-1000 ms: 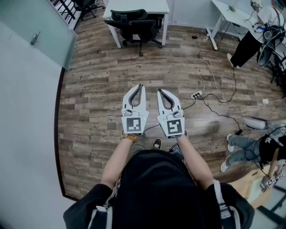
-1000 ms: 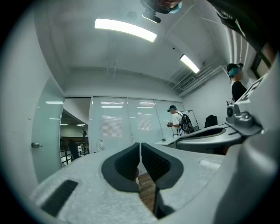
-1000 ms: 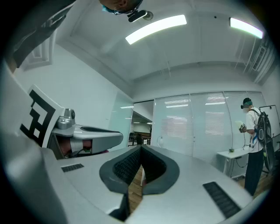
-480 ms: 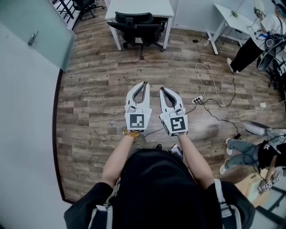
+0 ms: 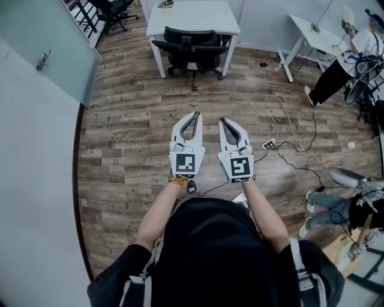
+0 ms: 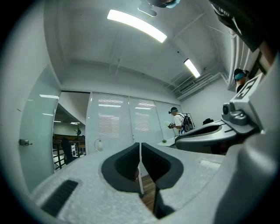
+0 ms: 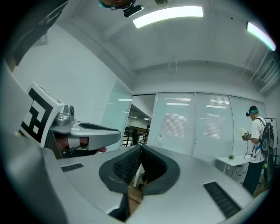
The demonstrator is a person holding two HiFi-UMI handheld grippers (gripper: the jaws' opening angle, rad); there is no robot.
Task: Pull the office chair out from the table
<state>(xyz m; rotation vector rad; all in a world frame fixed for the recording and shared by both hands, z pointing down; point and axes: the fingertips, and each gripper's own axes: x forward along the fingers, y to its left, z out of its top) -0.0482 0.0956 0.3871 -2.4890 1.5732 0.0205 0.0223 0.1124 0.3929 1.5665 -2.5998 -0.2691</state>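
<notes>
A black office chair [image 5: 191,49] stands tucked under a white table [image 5: 193,16] at the top of the head view. My left gripper [image 5: 192,116] and right gripper [image 5: 225,122] are held side by side over the wooden floor, well short of the chair, both pointing toward it. Both are shut with nothing between the jaws. In the left gripper view the left gripper [image 6: 140,148] has its jaw tips pressed together, and the right gripper [image 7: 140,153] looks the same in the right gripper view. The jaws hide most of the chair in both gripper views.
A frosted glass door [image 5: 48,48] with a handle stands at the left. A white cable and power strip [image 5: 268,144] lie on the floor to the right. A second white desk [image 5: 312,33] and a person [image 5: 342,60] are at the upper right; another person [image 5: 354,207] sits at the right edge.
Both grippers have moved forward over the floor toward the chair and table, which now sit lower and larger in the head view. The jaws stayed shut.
</notes>
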